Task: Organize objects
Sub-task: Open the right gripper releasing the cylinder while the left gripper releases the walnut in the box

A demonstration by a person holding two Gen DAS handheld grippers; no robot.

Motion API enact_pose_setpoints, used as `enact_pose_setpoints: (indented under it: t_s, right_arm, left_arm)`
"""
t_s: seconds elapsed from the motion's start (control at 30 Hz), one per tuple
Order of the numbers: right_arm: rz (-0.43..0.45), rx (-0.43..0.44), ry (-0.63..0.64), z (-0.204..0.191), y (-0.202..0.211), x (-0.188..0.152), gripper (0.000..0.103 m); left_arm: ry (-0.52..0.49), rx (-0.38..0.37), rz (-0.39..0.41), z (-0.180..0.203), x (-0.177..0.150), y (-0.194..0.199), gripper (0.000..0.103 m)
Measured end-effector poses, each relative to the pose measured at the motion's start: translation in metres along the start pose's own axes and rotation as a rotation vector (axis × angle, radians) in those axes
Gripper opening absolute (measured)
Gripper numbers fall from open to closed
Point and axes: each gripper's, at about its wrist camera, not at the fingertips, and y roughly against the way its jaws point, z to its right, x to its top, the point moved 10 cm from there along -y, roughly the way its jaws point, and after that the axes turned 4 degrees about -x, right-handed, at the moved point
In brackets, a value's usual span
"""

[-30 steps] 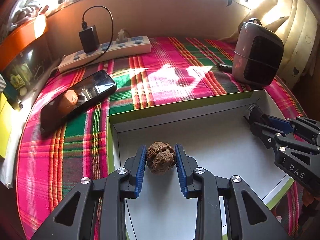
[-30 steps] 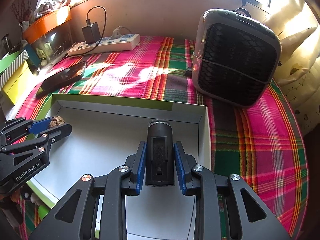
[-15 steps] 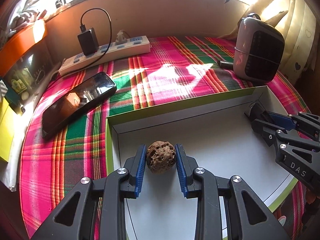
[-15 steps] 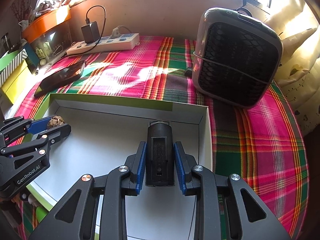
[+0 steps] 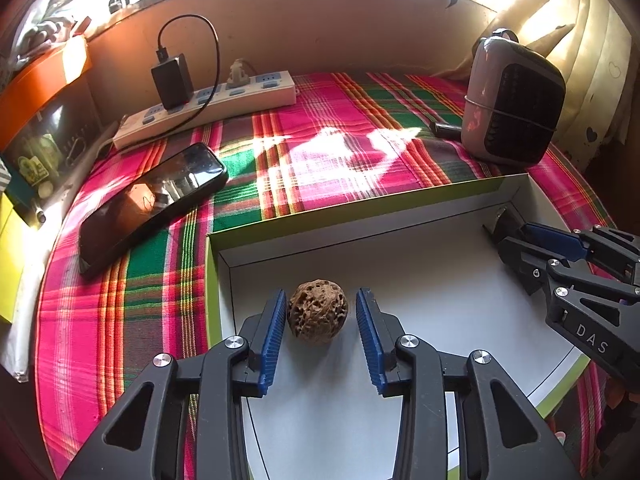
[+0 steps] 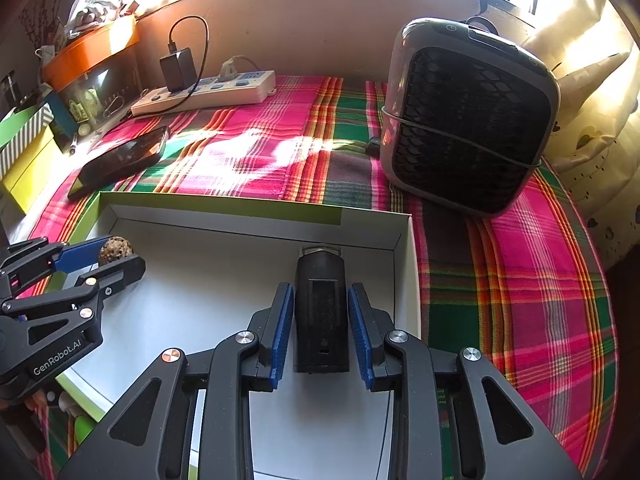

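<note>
Two tongs reach into a shallow white tray (image 5: 420,240) with a green rim, which lies on a table covered by a pink, green and red plaid cloth (image 5: 320,152). The left tongs (image 5: 322,334) stand parted around a brown, pitted walnut (image 5: 317,312) that rests on the tray floor near the tray's left wall; the left pad sits just beside or against the nut, while a clear gap shows between the nut and the right pad. The right tongs (image 6: 322,330) straddle a small black device (image 6: 321,312) that lies on the tray floor near the tray's far right corner, its far end close to the far wall. Narrow gaps show on both sides between the blue pads and the device, so the tongs are slightly parted and do not clamp it.

Beyond the tray, a black phone (image 5: 152,204) lies on the cloth toward the table's left edge. A white power strip (image 5: 208,108) with a black charger (image 5: 172,82) plugged in runs along the far edge. A grey fan heater (image 6: 468,116) stands upright near the far right corner of the table, just beyond the tray.
</note>
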Motion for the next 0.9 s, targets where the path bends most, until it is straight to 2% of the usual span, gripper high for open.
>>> enact_pose_setpoints:
  t_s: [0.2, 0.3, 0.9]
  right_arm:
    - [0.019, 0.003, -0.016, 0.002, 0.009, 0.001, 0.037]
    - [0.027, 0.004, -0.021, 0.002, 0.015, 0.000, 0.043]
    - [0.099, 0.027, -0.035, -0.001, 0.068, -0.021, 0.043]
  left_arm:
    - [0.017, -0.022, 0.012, 0.000, 0.000, 0.006, 0.041]
    - [0.019, -0.029, 0.022, 0.000, 0.000, 0.013, 0.041]
    - [0.050, -0.035, 0.104, -0.007, -0.018, 0.068, 0.041]
